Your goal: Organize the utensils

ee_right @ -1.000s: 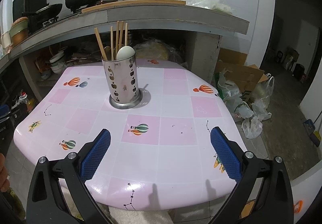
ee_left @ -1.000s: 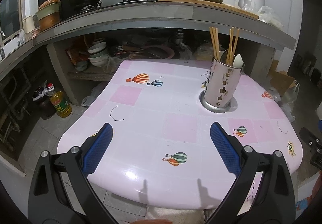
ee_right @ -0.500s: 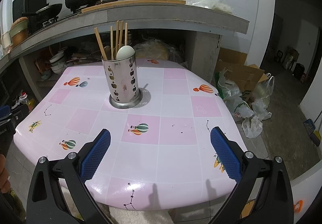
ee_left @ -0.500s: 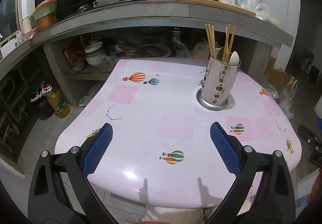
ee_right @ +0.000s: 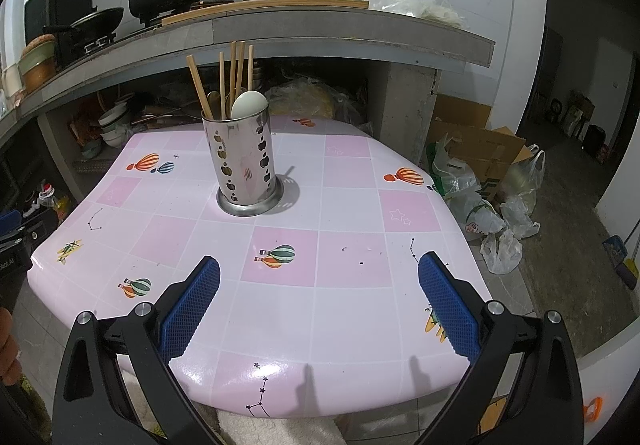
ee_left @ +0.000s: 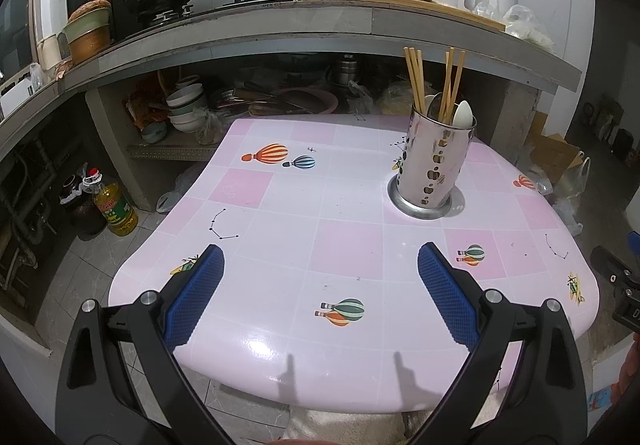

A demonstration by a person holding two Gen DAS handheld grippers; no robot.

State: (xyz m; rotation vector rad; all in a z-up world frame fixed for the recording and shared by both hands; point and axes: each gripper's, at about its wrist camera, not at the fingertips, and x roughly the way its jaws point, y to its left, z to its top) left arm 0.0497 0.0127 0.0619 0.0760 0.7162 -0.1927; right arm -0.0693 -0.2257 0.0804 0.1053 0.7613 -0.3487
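A perforated steel utensil holder [ee_left: 434, 161] [ee_right: 245, 161] stands upright on the pink balloon-patterned table [ee_left: 320, 213] [ee_right: 344, 205]. Several wooden chopsticks [ee_left: 416, 81] [ee_right: 234, 79] and a white spoon [ee_left: 463, 113] [ee_right: 248, 104] stick out of it. My left gripper [ee_left: 320, 265] hangs open above the table's near edge, well short of the holder, with nothing between its blue pads. My right gripper [ee_right: 319, 277] is likewise open and empty over the near edge, the holder far ahead to its left.
A concrete counter [ee_left: 280, 29] with pots, bottles and an appliance overhangs the table's far side. Bowls [ee_left: 186, 109] sit on the shelf beneath. An oil bottle [ee_left: 114, 205] stands on the floor at left. Plastic bags [ee_right: 488, 213] and a cardboard box [ee_right: 476, 149] lie right.
The left gripper has drawn back and turned slightly, so the table and holder sit a bit farther away in its view. The right gripper has hardly moved. Both stay open.
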